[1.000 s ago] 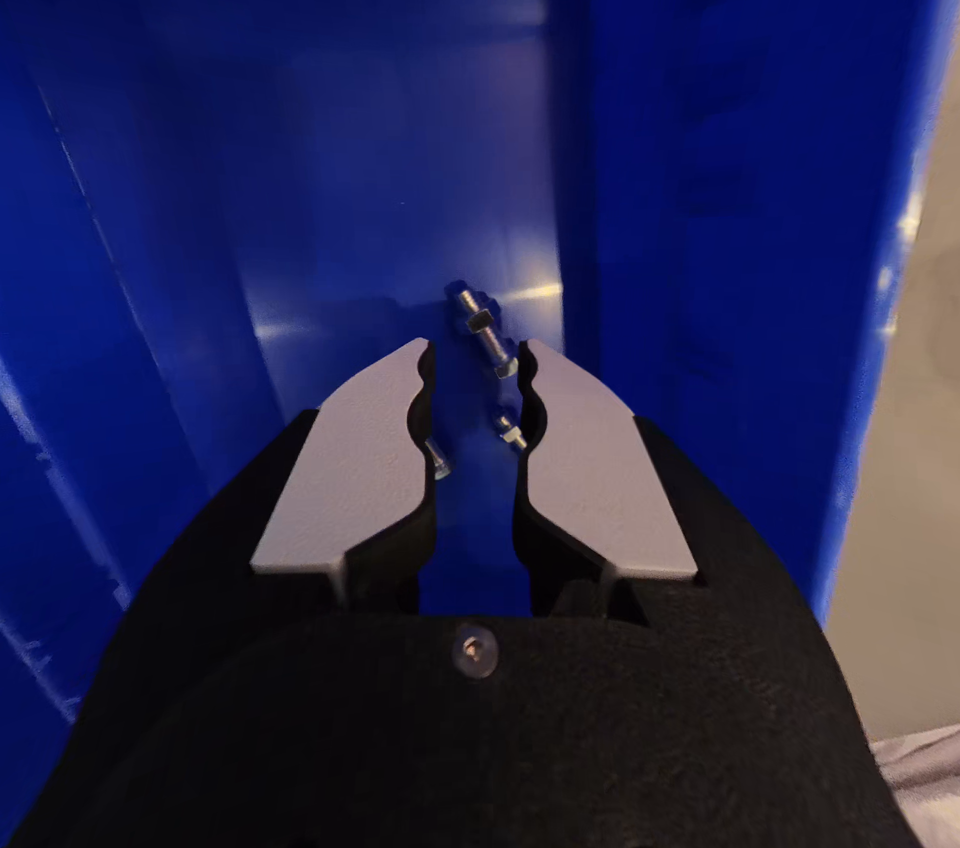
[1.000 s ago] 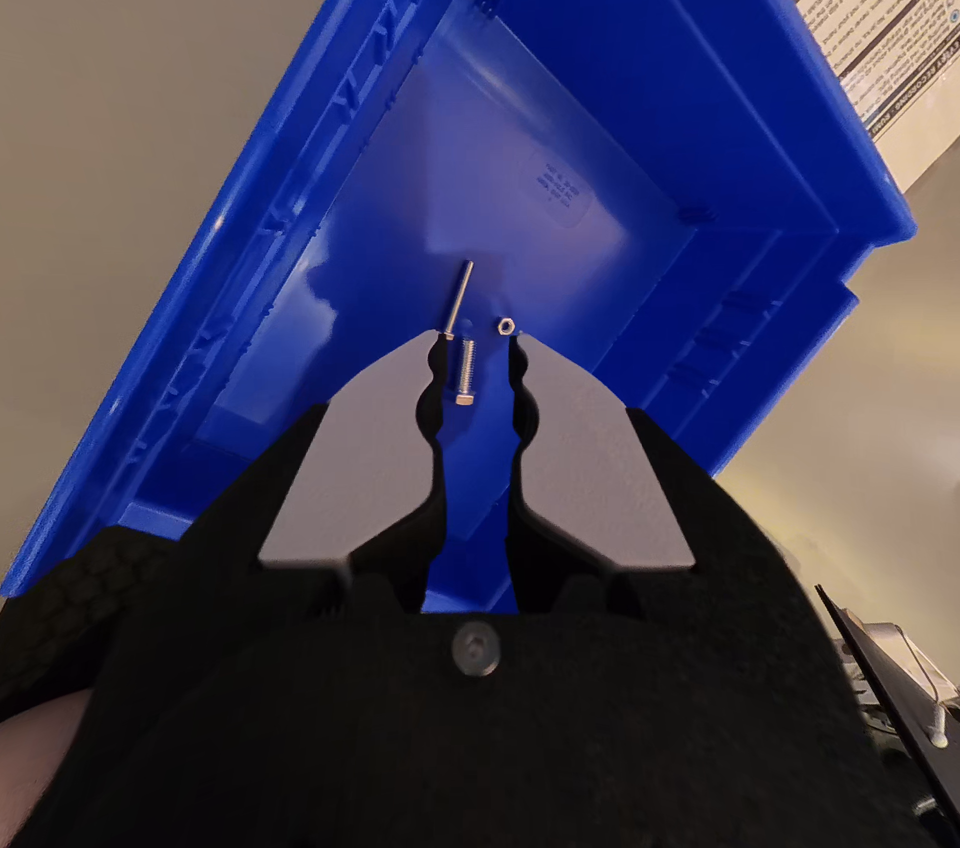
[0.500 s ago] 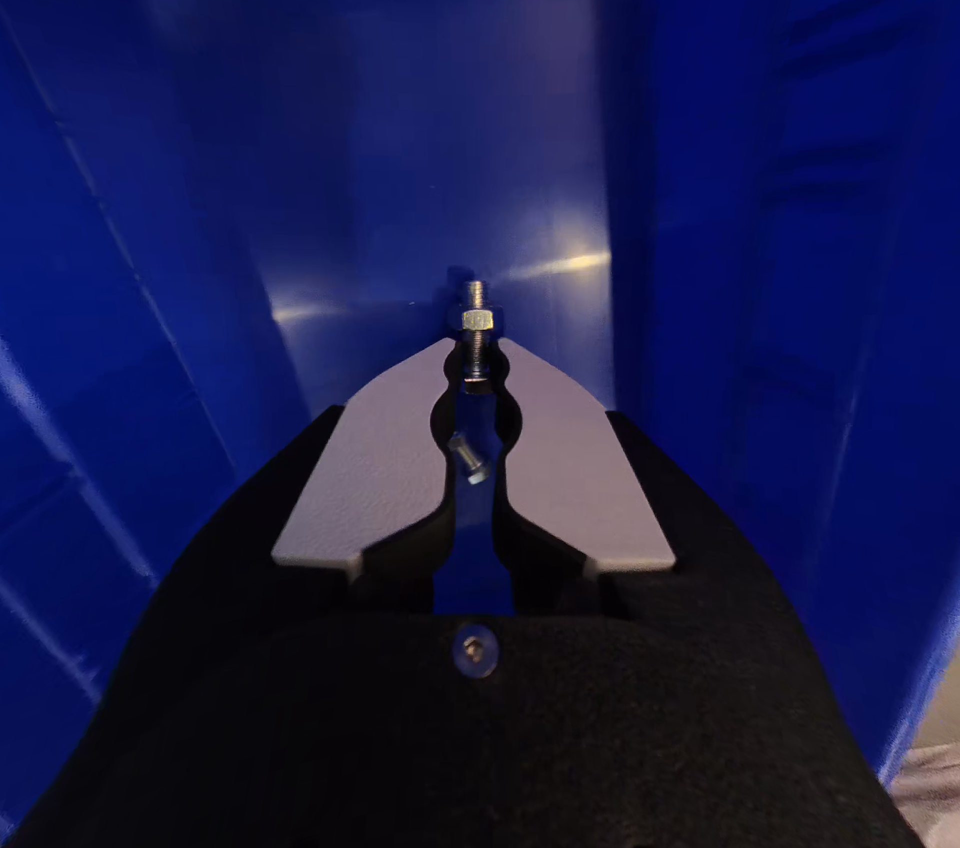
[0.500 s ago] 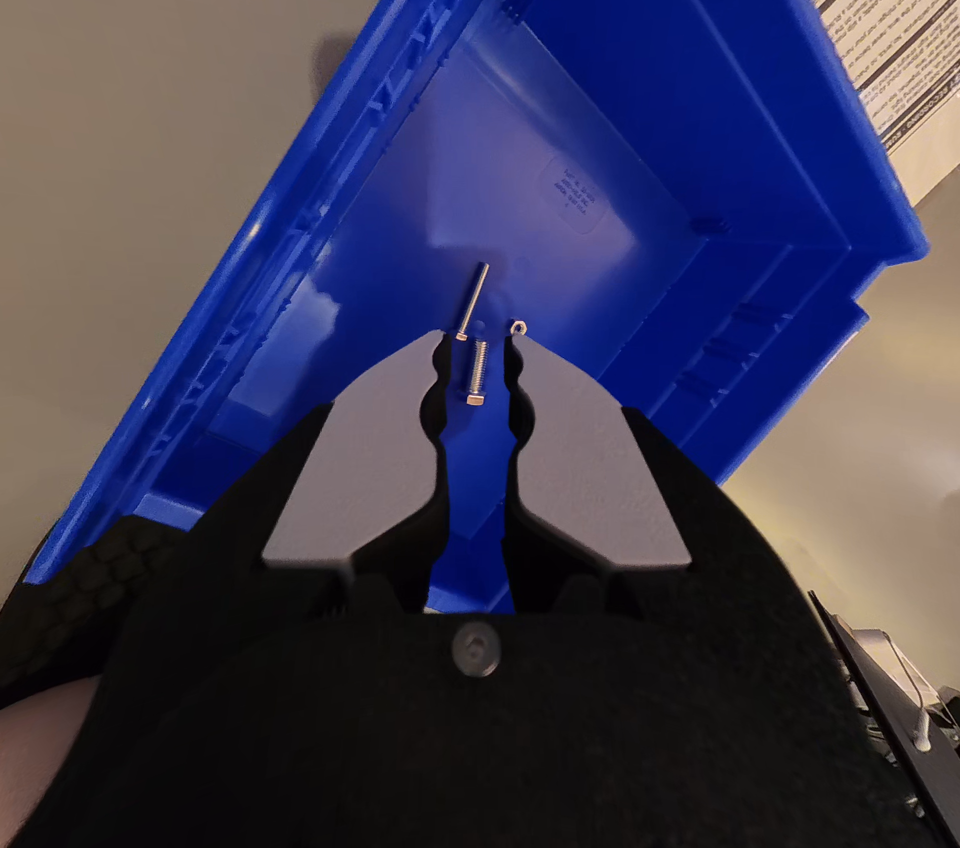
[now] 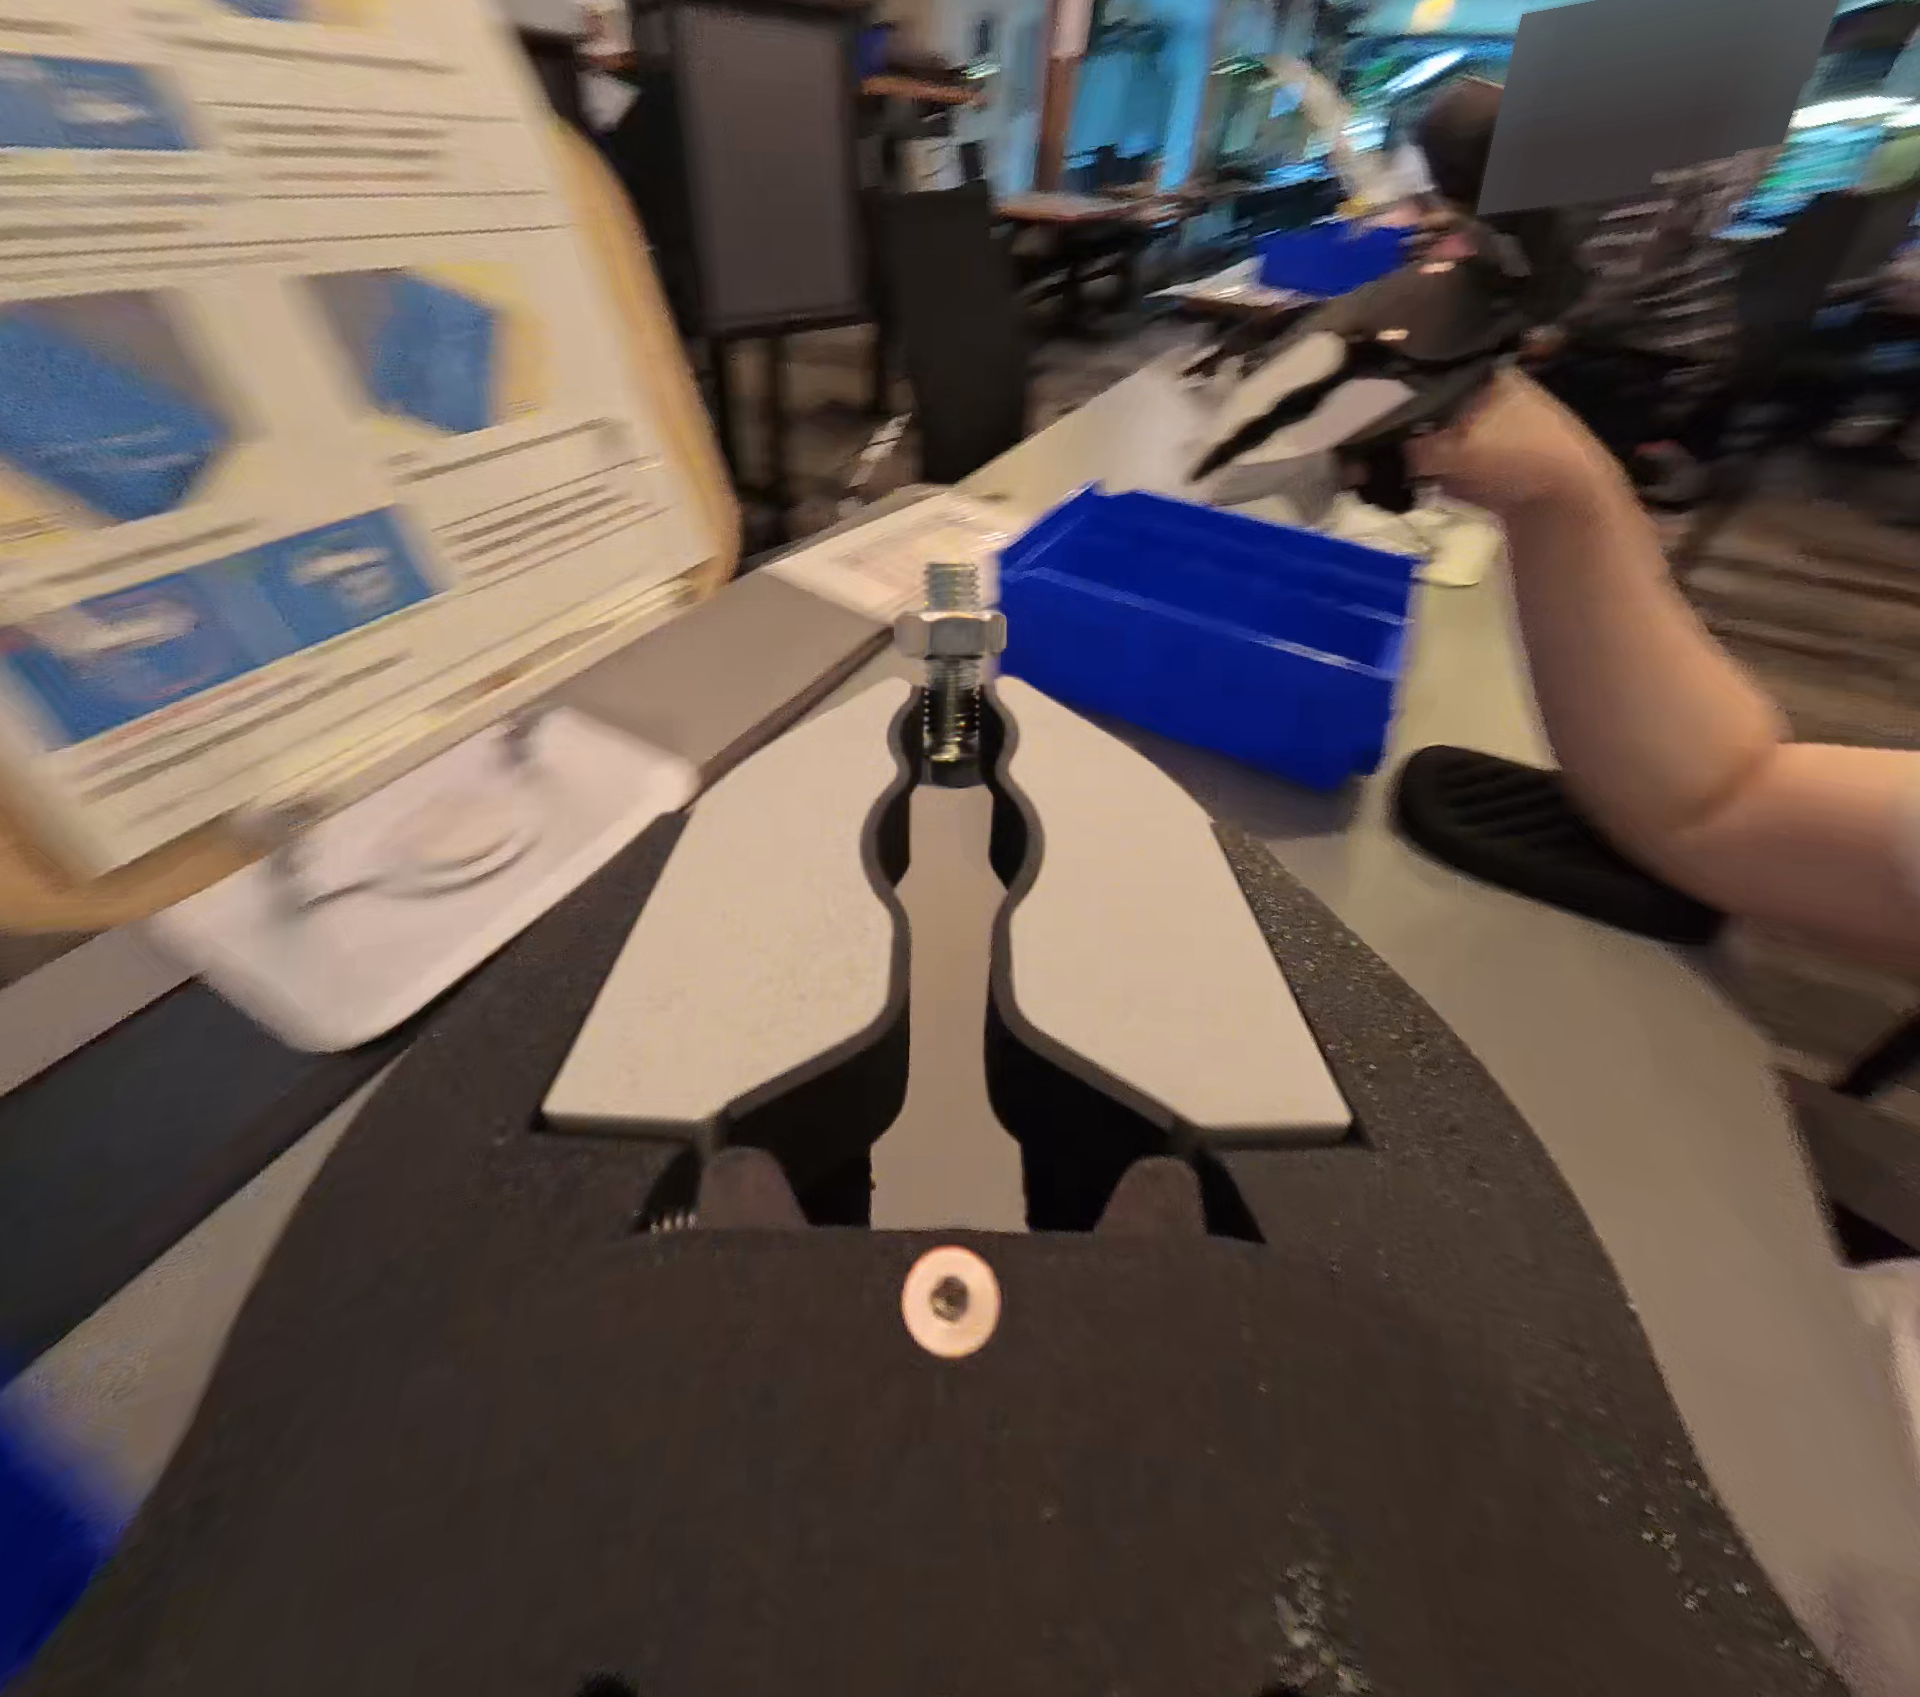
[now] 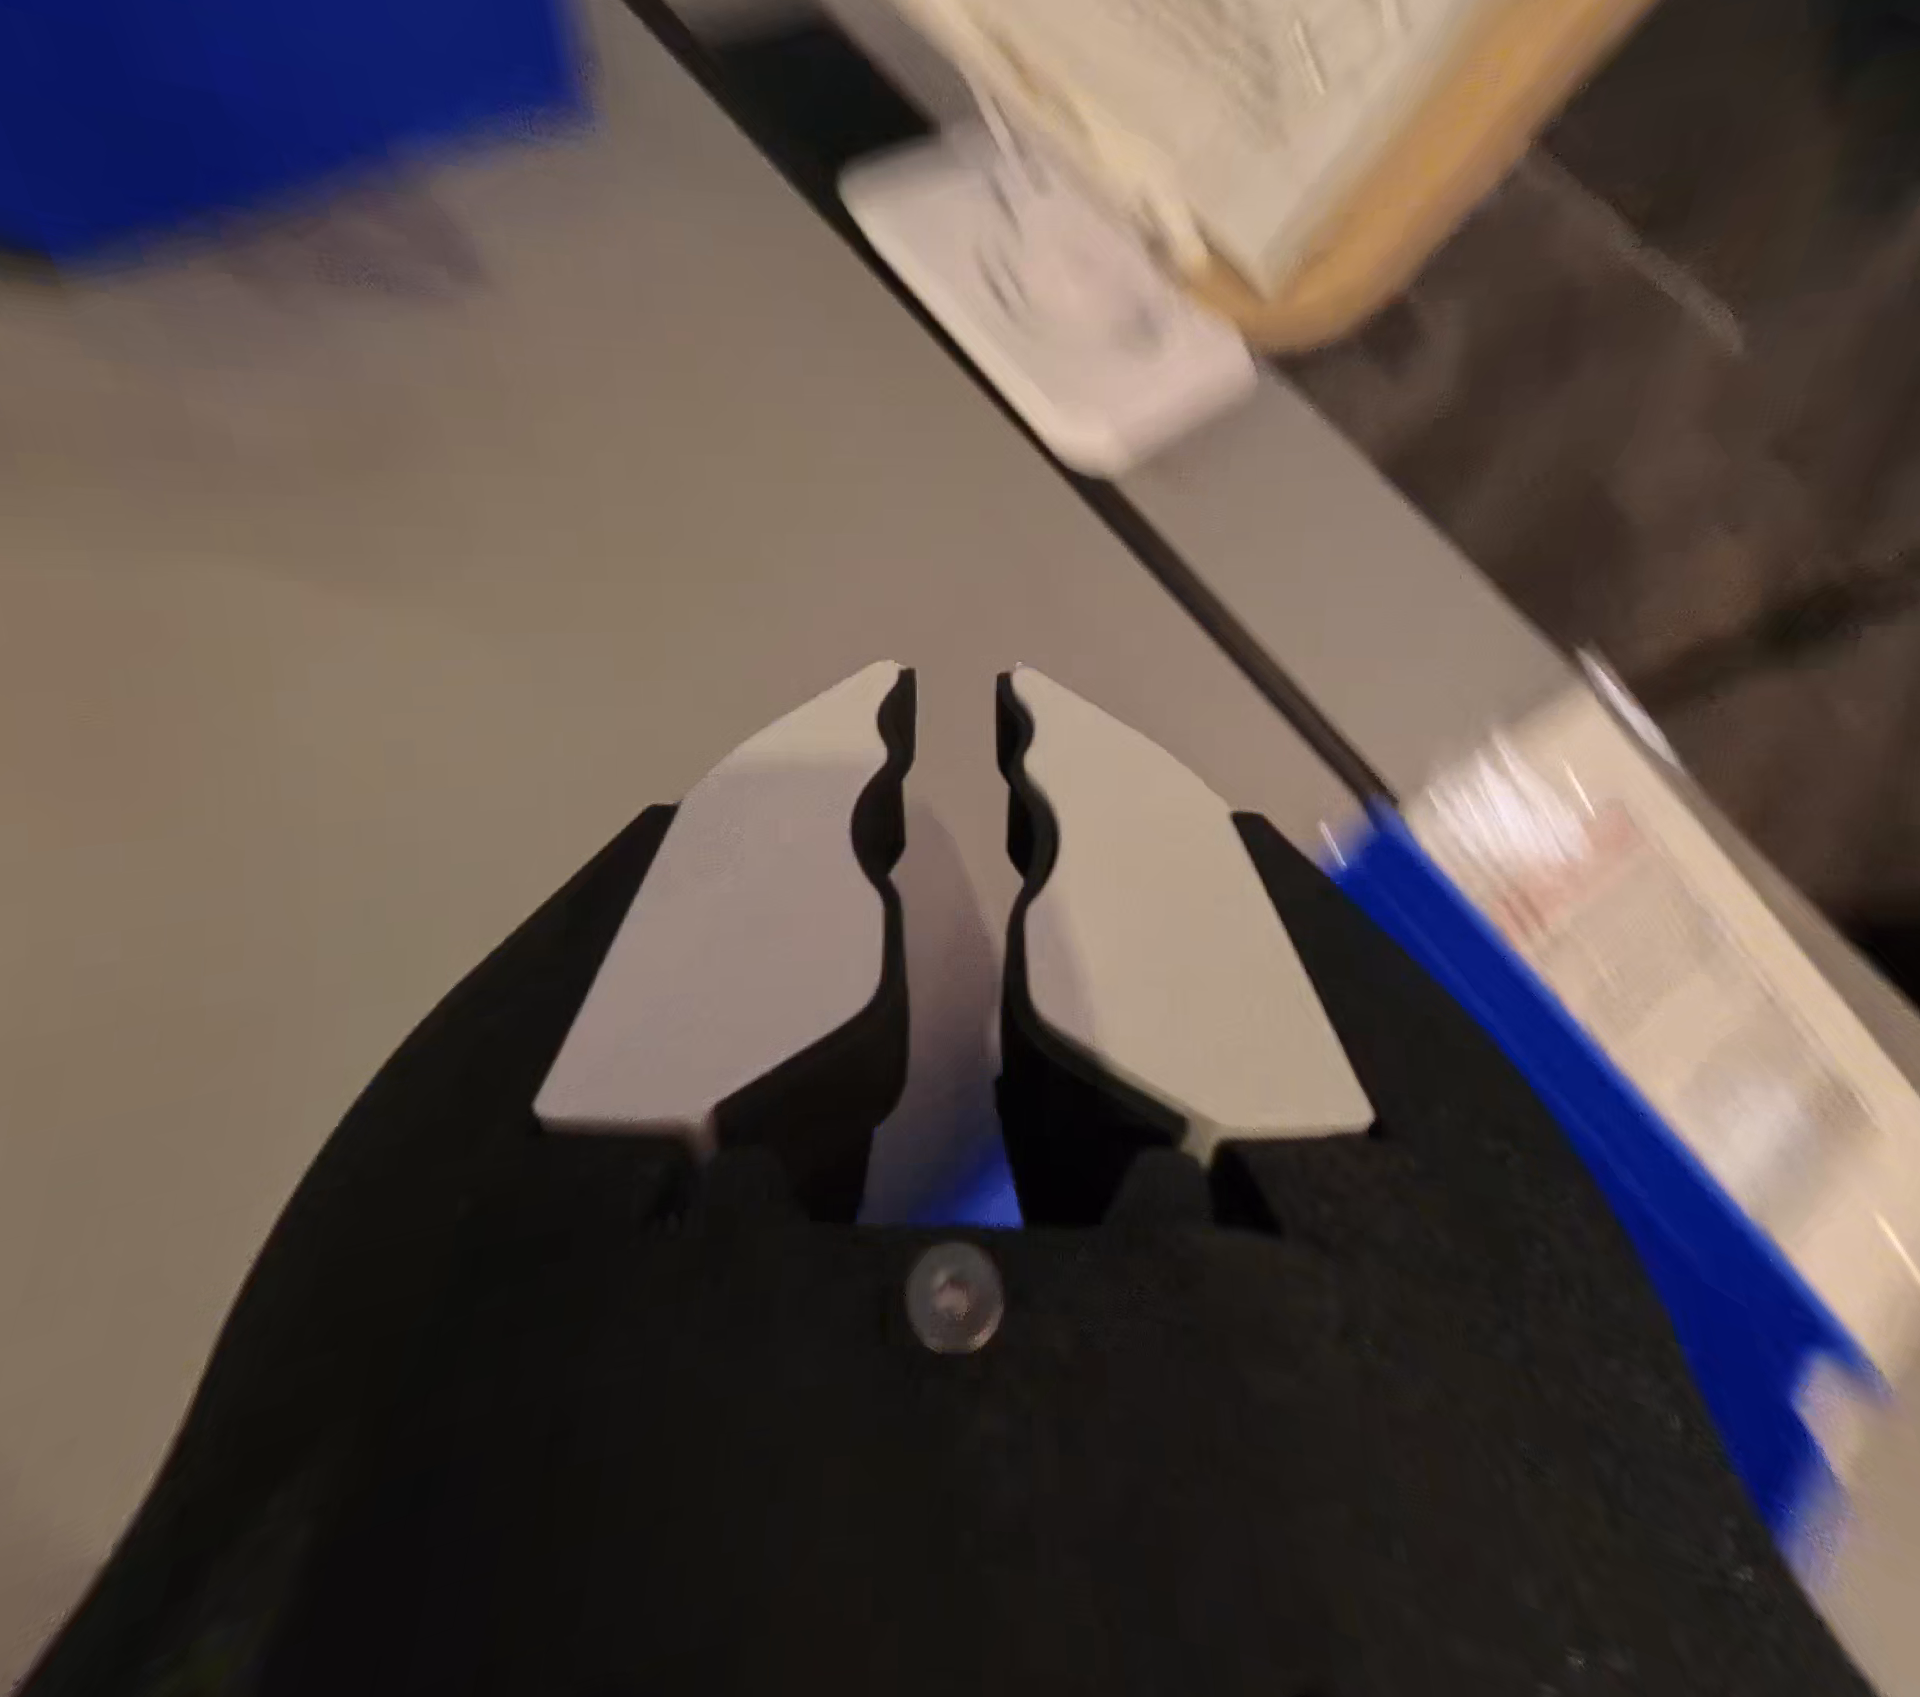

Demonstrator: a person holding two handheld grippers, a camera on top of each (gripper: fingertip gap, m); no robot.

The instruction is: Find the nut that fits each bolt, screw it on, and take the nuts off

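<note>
My left gripper (image 5: 948, 712) is shut on the lower end of a silver bolt (image 5: 950, 582). The bolt stands upright out of the fingertips with a hex nut (image 5: 949, 636) threaded on near its top. It is held in the air above the grey table (image 5: 1299, 837), in front of a blue bin (image 5: 1195, 629). My right gripper (image 6: 956, 681) is open and empty over the bare table (image 6: 416, 556); its view is blurred. It also shows in the left wrist view (image 5: 1257, 421), held above and behind the blue bin.
A large printed board (image 5: 260, 297) leans at the left on a white stand (image 5: 416, 868). A person's forearm (image 5: 1621, 660) crosses the right side over a black pad (image 5: 1527, 826). Blue bins show in the right wrist view at top left (image 6: 260, 6) and lower right (image 6: 1610, 1128). About 30 cm separates my left fingertips from my right.
My left gripper closed on the bolt with the nut inside the bin and has lifted it out into the open. My right gripper has swung away from its bin, still open.
</note>
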